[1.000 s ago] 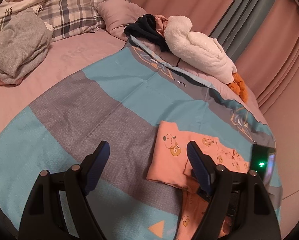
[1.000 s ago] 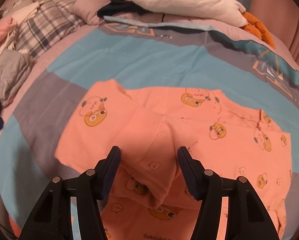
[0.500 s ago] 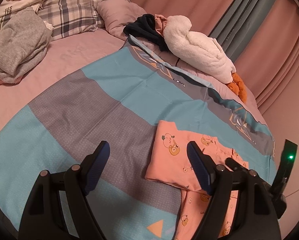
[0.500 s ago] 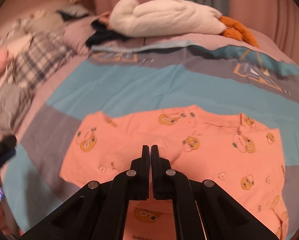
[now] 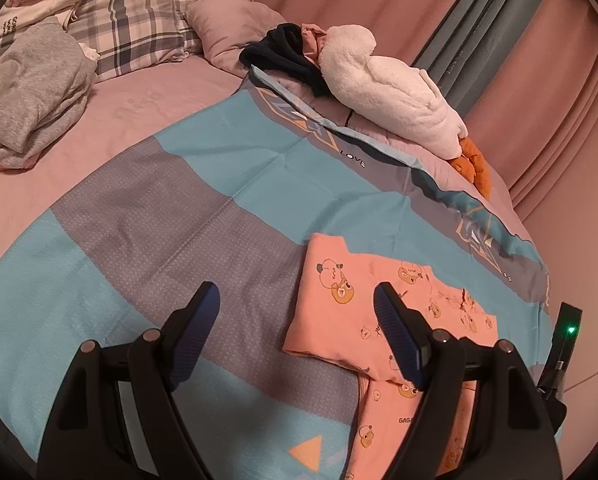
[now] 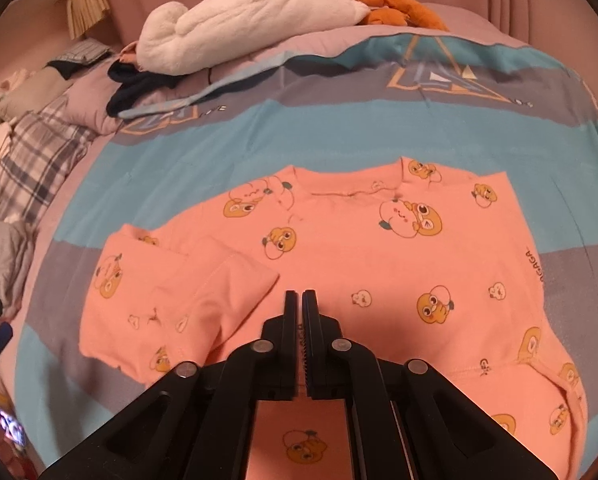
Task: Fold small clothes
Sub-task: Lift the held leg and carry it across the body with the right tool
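Nearest to us in the right wrist view, our right gripper [image 6: 302,300] has its two fingers pressed almost together, with only a thin slit between them. It hangs just over the orange shirt [image 6: 339,264], and we cannot tell whether any cloth is pinched in that slit.

In the left wrist view, our left gripper [image 5: 295,320] stands wide open and holds nothing. Its left finger is over the bare bedspread [image 5: 171,208], and its right finger crosses the near edge of the orange shirt [image 5: 331,312].

The shirt, printed with small cartoon bears, lies flat on the blue and grey striped bedspread [image 6: 235,152]. Seen from the right wrist, its collar points to the far side and its left sleeve [image 6: 227,288] is folded inward onto the body, so that the cuff ends just left of the right gripper's tips. The right edge of the shirt runs straight, and the hem side comes toward us under the gripper.

Farther off, a white plush toy [image 6: 251,12] with orange feet lies along the far edge of the bedspread, touching a dark garment [image 6: 139,84] at its left end. To the far left, in the left wrist view, a plaid pillow [image 5: 135,20] sits beside a folded grey garment [image 5: 27,92] on the pink sheet [image 5: 111,112].
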Available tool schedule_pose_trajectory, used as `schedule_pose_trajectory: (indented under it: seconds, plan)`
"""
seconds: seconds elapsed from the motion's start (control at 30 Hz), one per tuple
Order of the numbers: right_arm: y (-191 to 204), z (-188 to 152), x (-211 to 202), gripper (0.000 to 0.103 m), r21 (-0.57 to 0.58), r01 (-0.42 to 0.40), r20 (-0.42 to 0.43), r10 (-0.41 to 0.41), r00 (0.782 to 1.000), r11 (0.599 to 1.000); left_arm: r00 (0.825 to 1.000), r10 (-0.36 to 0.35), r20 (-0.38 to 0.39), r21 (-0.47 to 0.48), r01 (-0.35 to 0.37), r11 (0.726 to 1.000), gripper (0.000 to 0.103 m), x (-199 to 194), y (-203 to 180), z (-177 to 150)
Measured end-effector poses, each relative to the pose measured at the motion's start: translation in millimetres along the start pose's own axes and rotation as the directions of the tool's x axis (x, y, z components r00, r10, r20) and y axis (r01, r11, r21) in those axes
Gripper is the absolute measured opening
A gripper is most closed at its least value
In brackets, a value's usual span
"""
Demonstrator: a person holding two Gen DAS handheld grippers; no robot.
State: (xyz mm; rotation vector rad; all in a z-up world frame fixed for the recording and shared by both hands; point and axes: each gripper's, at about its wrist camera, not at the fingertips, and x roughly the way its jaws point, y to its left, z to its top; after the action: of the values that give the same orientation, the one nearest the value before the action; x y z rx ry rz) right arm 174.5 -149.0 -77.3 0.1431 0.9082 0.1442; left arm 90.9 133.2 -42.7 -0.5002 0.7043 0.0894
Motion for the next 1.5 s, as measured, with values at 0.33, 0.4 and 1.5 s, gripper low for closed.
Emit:
schedule_pose_trajectory:
  seconds: [0.33,0.4,1.5]
  plan:
    - [46,0,4,0.048,-0.155,-0.086,-0.016,0.084,0.996,0.984,1.0,0.003,-0.005,0.008,-0.003,1.0,0.08,1,-1,0]
    - [57,-1,11,0.048,-0.203,-0.084,-0.03,0.079,0.996,0.976,1.0,0.003,-0.007,0.008,-0.003,1.0,0.08,2,-2,0]
    - [-43,-28,-17,0.009,0.046,-0.091,0.012,0.091,0.996,0.995,0.998,-0.055,-0.039,0.09,0.059,0.994,0.08,-35,-49,9]
